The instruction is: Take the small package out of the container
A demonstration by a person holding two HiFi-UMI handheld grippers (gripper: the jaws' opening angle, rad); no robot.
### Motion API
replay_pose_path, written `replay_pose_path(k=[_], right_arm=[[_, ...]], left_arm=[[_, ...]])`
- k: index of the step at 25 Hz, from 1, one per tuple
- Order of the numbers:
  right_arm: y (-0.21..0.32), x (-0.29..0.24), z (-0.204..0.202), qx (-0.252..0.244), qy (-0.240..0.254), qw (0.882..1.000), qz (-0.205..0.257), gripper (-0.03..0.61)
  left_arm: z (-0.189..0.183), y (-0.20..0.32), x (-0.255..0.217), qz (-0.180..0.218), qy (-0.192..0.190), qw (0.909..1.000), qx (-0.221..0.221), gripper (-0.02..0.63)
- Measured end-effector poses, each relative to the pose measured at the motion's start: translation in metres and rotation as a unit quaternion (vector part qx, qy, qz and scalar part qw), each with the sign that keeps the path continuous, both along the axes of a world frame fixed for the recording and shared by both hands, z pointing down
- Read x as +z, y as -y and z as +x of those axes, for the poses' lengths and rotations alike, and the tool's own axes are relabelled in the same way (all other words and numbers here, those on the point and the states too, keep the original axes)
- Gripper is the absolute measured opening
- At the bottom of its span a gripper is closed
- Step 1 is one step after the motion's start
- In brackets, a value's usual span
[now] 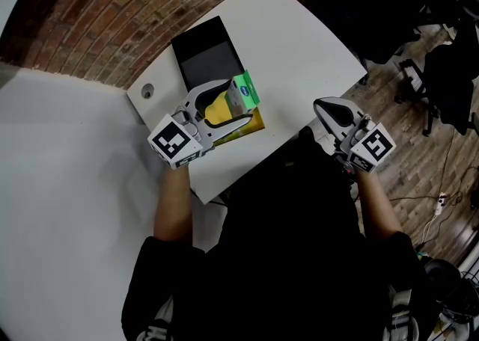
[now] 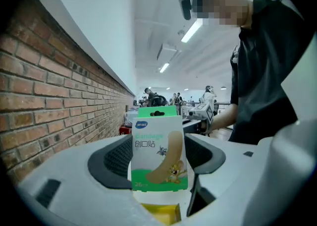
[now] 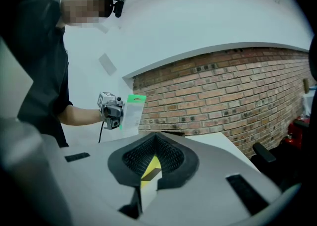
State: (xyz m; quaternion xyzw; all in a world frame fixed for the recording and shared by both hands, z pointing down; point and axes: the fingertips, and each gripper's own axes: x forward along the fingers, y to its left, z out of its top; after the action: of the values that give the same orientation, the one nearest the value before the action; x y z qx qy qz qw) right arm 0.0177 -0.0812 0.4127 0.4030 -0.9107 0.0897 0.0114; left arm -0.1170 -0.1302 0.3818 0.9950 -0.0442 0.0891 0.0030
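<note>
Left tongs [image 1: 236, 106] sit centre-left in the head view, over the white bench [image 1: 299, 40], and are clamped on the package [image 1: 245, 91]. In the left gripper view the package [image 2: 158, 143] stands upright at the centre, between the two dark pads [image 2: 115, 159]. Its faces are pressed from both sides and its green hanger tab is on top. The front shows a green band along the lower edge and a plaster drawing. The left tongs [image 2: 159, 159] are thus closed on it. The package is out of the container [image 1: 203, 54], a flat black box lying at upper centre of the head view. There the package sits just below the box's lower right corner. Whether it touches the bench cannot be told. A yellow item [image 1: 253, 124] shows just under the left tongs; its kind is unclear. Right tongs [image 1: 323, 108] are at centre-right of the head view, near the bench edge and well apart from the package. In the right gripper view their jaws meet at the tips with nothing between them [image 3: 157, 143]. That view also shows the package [image 3: 131, 111] at centre-left, lifted in front of the brick wall [image 3: 223, 91].
</note>
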Motion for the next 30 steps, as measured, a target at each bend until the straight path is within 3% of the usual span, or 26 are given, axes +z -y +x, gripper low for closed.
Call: replay_pose_path(k=[8,11,15,19,25,30], right_arm=[[-0.002,0.002,0.004,0.002,0.003,1.000,0.002,0.005],[0.000,0.001,0.005,0.006,0.004,1.000,0.004,0.005],[0.000,0.001,0.009,0.010,0.003,1.000,0.005,0.005],[0.000,-0.001,0.011,0.012,0.004,1.000,0.008,0.005],[0.003,0.005,0.018,0.016,-0.010,1.000,-0.001,0.005],[0.004,0.008,0.015,0.013,-0.014,1.000,-0.004,0.005]], left_arm=[[-0.010,-0.005,-0.048,-0.070,-0.142,0.9873,0.003,0.336],[-0.017,-0.005,-0.058,-0.095,-0.192,0.9767,0.008,0.336],[-0.023,-0.011,-0.058,-0.112,-0.230,0.9666,0.013,0.336],[-0.033,-0.017,-0.063,-0.142,-0.293,0.9452,0.026,0.336],[-0.042,-0.020,-0.066,-0.184,-0.357,0.9152,0.039,0.336],[-0.045,-0.024,-0.057,-0.203,-0.363,0.9084,0.043,0.336]])
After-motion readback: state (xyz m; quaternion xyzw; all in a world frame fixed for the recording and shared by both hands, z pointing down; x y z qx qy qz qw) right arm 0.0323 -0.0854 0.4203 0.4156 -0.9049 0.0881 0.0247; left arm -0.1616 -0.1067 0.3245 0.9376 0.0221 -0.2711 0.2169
